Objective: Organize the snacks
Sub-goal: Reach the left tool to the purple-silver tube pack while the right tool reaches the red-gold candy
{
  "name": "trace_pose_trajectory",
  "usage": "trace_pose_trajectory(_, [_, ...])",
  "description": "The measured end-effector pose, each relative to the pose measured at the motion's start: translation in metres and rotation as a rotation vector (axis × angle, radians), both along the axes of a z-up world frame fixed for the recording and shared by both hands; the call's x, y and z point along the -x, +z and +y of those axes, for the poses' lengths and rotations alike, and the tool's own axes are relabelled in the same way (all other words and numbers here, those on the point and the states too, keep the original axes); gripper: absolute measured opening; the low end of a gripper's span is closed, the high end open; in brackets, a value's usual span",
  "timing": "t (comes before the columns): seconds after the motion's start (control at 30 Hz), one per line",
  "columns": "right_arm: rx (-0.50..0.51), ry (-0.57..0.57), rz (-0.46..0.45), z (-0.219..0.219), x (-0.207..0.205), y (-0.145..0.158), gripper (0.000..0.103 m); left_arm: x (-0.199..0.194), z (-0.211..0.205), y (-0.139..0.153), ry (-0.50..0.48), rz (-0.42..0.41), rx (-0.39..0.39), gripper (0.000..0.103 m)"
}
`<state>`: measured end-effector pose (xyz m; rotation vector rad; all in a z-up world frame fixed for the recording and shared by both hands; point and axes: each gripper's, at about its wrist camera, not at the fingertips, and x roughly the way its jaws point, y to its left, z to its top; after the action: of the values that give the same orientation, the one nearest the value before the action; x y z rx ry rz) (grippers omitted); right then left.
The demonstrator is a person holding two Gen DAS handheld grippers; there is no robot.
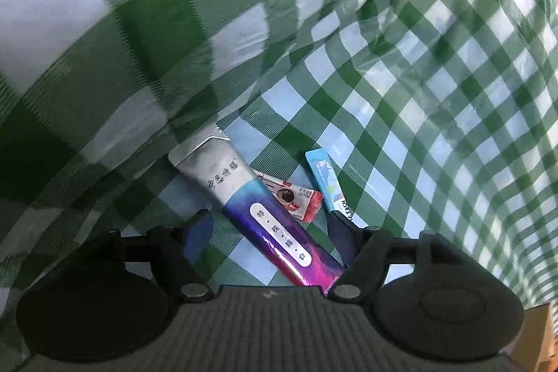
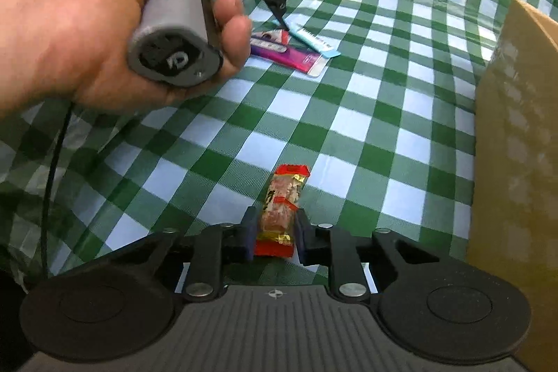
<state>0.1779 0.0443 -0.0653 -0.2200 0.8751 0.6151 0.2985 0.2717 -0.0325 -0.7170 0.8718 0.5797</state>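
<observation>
Red-ended and clear in the middle, a small wrapped snack (image 2: 281, 210) sits between the pads of the right gripper (image 2: 277, 234). The jaws stand narrow, close on both its sides; whether they press the wrapper I cannot tell.

By the look of it, it will be light and crinkly, the film slippery, the filling perhaps crushable. Grip across the filled middle, not the flat sealed ends.

Ahead of the left gripper (image 1: 272, 229), whose jaws stand wide and hold nothing, a long silver-and-purple sachet (image 1: 259, 210) lies slanting through the gap. A red sachet (image 1: 296, 199) is tucked under its right edge, and a blue stick (image 1: 327, 182) lies just right of that, near the right finger. All three look flat, limp and light, best pinched across the width.

Everything rests on a green checked cloth (image 2: 348, 128), which rises in folds beyond the left jaws.

Only the right wrist view shows the red snack, a cardboard box (image 2: 516, 145) at far right, and the hand (image 2: 104, 9) holding the left gripper over the sachets. Only the left view shows the sachets' print and overlap.
</observation>
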Motion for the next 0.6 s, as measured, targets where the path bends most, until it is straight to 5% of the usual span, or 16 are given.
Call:
trace_pose_trajectory(0.07, [-0.007,-0.005,-0.012,-0.002,0.000,0.004,0.023,-0.007,-0.005,0.000,-0.014,0.020,-0.042,0.073])
trace_pose_trajectory(0.2, [-0.011,-0.010,-0.015,-0.003,0.000,0.007,0.023,-0.013,-0.013,0.002,-0.042,0.061,-0.129,0.045])
trace_pose_trajectory(0.4, [-0.027,-0.030,-0.001,-0.008,-0.002,0.010,0.023,-0.008,-0.009,0.009,-0.088,0.017,-0.069,0.009])
trace_pose_trajectory(0.6, [-0.032,-0.034,0.007,-0.007,-0.004,0.011,0.023,-0.003,-0.018,0.021,-0.277,0.053,0.008,0.005])
